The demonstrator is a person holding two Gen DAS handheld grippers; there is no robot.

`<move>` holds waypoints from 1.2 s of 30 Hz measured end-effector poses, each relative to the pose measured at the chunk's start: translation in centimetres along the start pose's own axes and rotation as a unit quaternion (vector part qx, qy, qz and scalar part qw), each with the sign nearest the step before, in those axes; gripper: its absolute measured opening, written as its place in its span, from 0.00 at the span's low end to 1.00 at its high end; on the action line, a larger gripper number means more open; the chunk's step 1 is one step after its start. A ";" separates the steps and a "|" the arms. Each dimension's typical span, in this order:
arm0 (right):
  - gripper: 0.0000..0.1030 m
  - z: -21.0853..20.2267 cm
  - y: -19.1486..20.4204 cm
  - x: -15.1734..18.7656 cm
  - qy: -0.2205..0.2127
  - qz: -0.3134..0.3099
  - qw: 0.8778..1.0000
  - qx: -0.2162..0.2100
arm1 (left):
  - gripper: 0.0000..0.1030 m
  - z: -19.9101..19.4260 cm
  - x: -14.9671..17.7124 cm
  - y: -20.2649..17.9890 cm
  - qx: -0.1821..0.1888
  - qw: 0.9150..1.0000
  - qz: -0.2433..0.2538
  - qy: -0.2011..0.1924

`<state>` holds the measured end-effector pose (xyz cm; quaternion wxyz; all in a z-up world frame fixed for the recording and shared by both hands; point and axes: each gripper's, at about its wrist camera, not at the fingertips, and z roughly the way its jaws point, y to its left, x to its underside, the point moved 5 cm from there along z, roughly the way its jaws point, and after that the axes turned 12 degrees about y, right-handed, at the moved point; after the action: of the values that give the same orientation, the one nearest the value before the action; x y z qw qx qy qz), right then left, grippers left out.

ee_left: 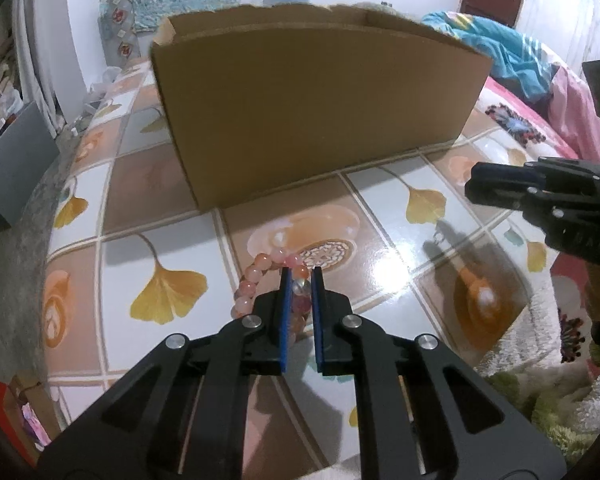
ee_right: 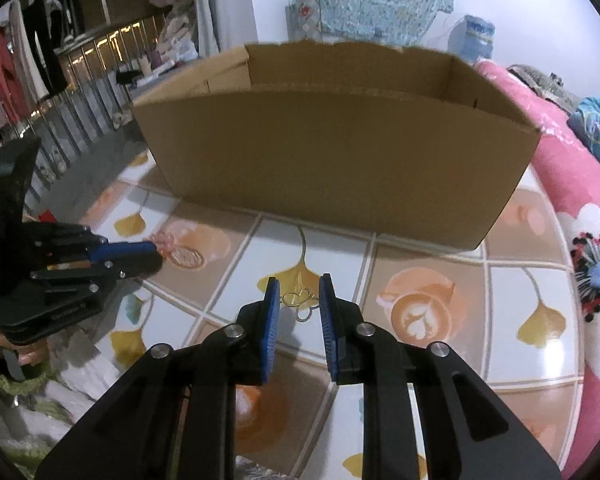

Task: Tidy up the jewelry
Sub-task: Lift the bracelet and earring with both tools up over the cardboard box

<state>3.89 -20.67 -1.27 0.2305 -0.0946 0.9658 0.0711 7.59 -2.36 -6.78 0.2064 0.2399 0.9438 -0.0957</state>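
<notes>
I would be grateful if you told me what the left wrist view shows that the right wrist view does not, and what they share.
Only the left wrist view shows the left tool closed on the pink and orange beaded bracelet. Only the right wrist view shows the thin gold wire earring on the table between the right tool pads, untouched. Both show the open brown cardboard box on the ginkgo-leaf patterned tablecloth.

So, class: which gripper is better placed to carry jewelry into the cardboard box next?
Left. The left gripper is closed on the bead bracelet, while the right gripper only straddles the small wire piece.
</notes>
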 end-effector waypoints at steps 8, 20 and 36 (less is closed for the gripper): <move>0.19 -4.2 -0.2 -2.1 -0.050 0.016 0.998 -0.032 | 0.08 -5.5 -1.2 1.7 0.051 0.997 -0.031 -0.048; 0.19 -10.4 -1.2 -9.7 -0.140 0.009 0.986 -0.089 | 0.08 -15.6 -8.8 0.9 0.112 0.983 0.005 -0.147; 0.20 -6.0 -6.9 -16.2 -0.120 0.054 0.977 -0.166 | 0.08 -3.2 -18.3 0.6 0.099 0.995 0.020 0.019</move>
<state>16.98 -26.05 10.85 0.3215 -0.0702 0.9096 0.2535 21.40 -8.48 3.99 0.1651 0.2798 0.9285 -0.1800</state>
